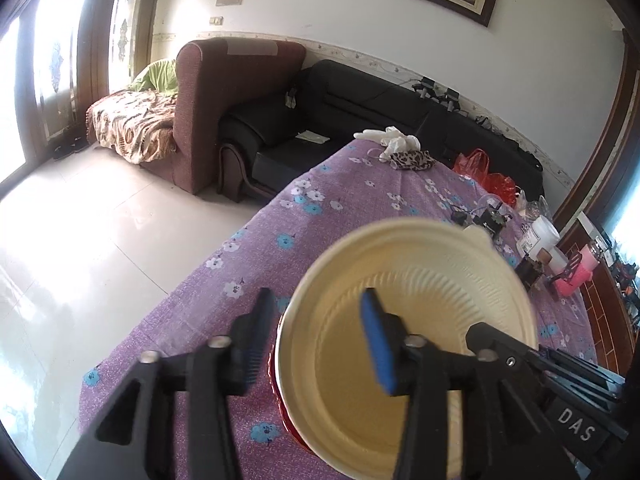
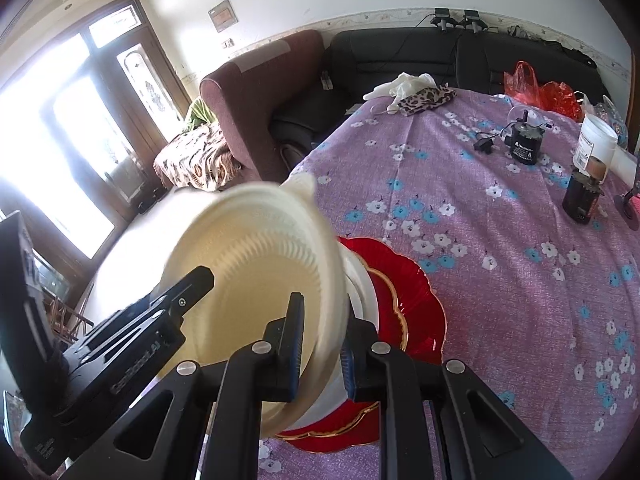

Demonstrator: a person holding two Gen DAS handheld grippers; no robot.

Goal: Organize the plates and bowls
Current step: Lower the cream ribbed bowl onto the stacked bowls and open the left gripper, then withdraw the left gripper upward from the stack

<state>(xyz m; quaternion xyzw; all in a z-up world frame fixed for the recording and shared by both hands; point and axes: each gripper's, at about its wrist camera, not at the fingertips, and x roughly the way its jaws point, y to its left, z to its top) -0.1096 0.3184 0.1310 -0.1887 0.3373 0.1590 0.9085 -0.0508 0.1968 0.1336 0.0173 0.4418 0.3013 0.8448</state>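
Both claws straddle the cream bowl's [image 1: 404, 320] rim, unclear if gripping; only the right wrist view shows the red plate [image 2: 404, 280] whole.

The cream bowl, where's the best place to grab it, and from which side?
Probably by its thin rim. The cream bowl is wide, too broad to span, so one finger goes inside and one outside the wall. The left gripper straddles the near-left rim that way, and the right gripper the opposite edge.

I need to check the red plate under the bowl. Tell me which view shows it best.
The right wrist view: the red plate shows its scalloped, gold-trimmed rim beside the cream bowl. The left wrist view shows only a thin red sliver beneath the bowl.
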